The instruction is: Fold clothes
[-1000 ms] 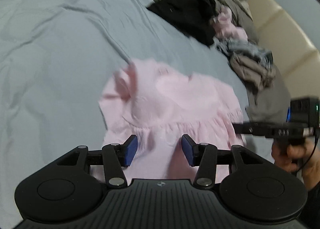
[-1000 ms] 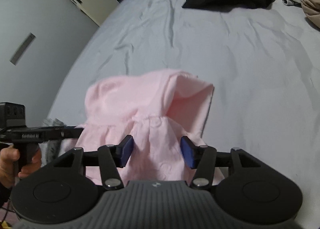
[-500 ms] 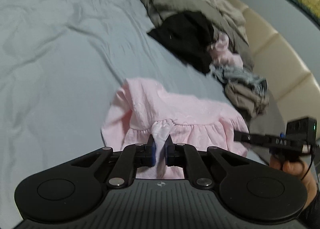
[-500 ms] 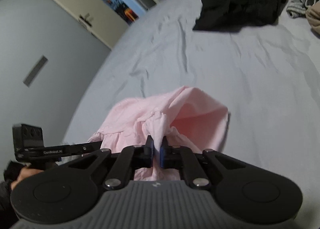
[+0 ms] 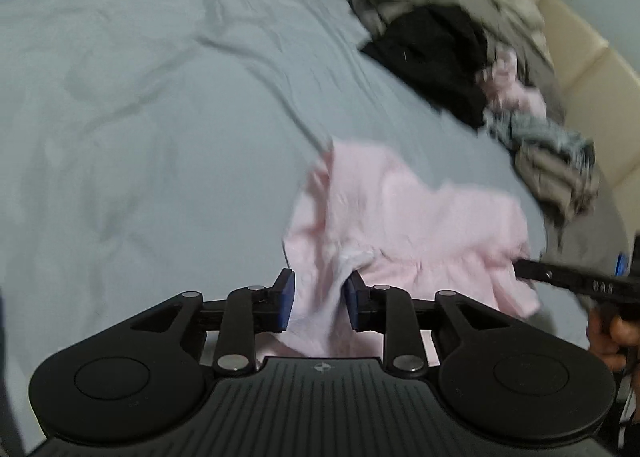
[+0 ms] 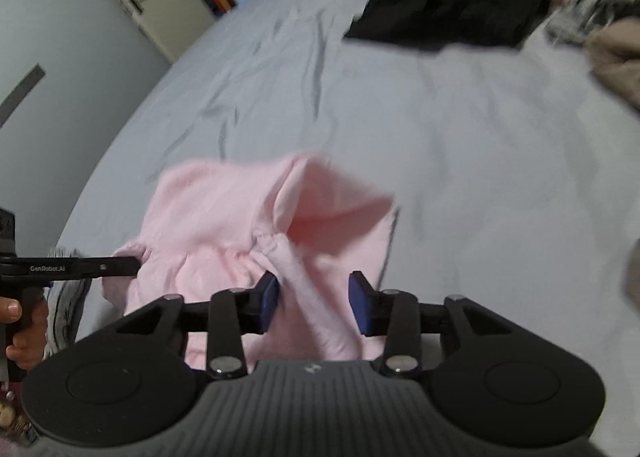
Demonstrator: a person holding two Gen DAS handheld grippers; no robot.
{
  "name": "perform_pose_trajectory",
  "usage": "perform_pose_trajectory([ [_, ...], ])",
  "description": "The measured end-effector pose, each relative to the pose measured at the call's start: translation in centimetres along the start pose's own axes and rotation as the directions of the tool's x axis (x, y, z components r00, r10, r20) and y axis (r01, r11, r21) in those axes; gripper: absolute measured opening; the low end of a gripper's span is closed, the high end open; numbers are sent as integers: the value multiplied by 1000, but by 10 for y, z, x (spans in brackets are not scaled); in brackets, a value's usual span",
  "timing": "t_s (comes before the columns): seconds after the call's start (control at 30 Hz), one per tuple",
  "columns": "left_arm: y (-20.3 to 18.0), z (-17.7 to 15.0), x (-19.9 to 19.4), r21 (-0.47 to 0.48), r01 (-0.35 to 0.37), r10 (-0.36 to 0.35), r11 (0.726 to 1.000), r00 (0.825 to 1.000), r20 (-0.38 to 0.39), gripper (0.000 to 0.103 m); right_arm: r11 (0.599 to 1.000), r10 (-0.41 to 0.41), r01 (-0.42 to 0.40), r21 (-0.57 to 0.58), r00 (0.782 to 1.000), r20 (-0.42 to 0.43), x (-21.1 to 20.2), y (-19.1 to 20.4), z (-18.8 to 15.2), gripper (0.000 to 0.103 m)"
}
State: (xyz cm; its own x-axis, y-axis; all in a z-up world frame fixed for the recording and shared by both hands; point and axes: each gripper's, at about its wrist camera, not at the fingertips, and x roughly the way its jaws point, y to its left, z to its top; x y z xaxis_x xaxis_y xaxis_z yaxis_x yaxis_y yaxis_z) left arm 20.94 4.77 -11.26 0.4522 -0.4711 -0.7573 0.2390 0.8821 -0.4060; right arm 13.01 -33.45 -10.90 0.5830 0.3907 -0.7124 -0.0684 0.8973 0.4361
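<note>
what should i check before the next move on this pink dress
1. Left tongs open: ok, blue pads apart with fabric of the pink dress lying loose between them.
2. Right tongs open: ok, pads apart, a gathered ridge of cloth between them.
3. Dress resting on the bed sheet: cannot tell, the pictures are blurred and the near hem is hidden by the tongs.
4. Dress lying flat: not ok, one flap stands up as a hollow fold.
5. Room to work: ok, the clothes pile lies apart from the dress, farther up the bed.
</note>
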Motion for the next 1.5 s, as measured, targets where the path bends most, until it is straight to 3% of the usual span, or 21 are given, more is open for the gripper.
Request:
perform_pose_trajectory([
  [0.1,-4,9,-12,-24,43,-41,999,997,67,23,1000,-3,5,-18,992,128,-16,6,6,42],
  [0.2,-21,16,-14,17,59,-61,998,994,87,24,997,56,-46,-59,983,175,-16,21,9,42],
  [0.37,-43,15,-1,61,126,-131,990,989,74,24,982,139,-116,-148,978,158,1,50,8,41],
  [0.5,-62,17,24,79,155,-161,985,984,75,24,981,135,-117,-153,984,116,25,58,8,41],
  [0.63,-66,24,38,70,183,-191,981,972,137,24,983,111,-90,-163,985,130,35,58,8,41],
  [0.7,-62,27,47,53,182,-187,982,974,128,29,985,97,-77,-155,988,124,41,54,10,40],
  [0.73,-59,27,52,51,159,-163,986,981,108,29,987,81,-65,-147,991,104,44,50,11,34],
  [0.83,-43,21,67,45,32,-34,998,998,48,29,993,-31,34,-114,999,28,51,30,12,30],
  [0.9,-28,18,66,15,-6,6,1000,999,52,28,989,-111,111,-97,994,4,53,15,12,31],
  [0.97,-17,18,58,-14,-33,34,999,996,82,28,988,-139,139,-64,990,8,50,1,14,31],
  [1.03,-11,20,42,-44,-4,11,999,988,151,28,993,-114,114,-10,993,41,41,-8,18,35],
  [1.1,-7,24,26,-71,48,-30,996,973,230,29,996,-81,78,35,992,94,30,-13,21,47],
  [1.17,-5,30,15,-93,91,-60,992,956,289,46,997,-52,42,72,989,142,25,-12,24,49],
  [1.27,-8,38,23,-102,70,-43,992,967,250,48,993,-20,1,120,988,152,32,-11,25,49],
  [1.4,-10,33,50,-104,26,-10,994,989,147,48,991,-22,5,131,991,131,48,-1,23,50],
  [1.5,-10,26,62,-117,59,-46,991,993,110,48,988,-13,-8,153,991,133,53,-1,22,53],
])
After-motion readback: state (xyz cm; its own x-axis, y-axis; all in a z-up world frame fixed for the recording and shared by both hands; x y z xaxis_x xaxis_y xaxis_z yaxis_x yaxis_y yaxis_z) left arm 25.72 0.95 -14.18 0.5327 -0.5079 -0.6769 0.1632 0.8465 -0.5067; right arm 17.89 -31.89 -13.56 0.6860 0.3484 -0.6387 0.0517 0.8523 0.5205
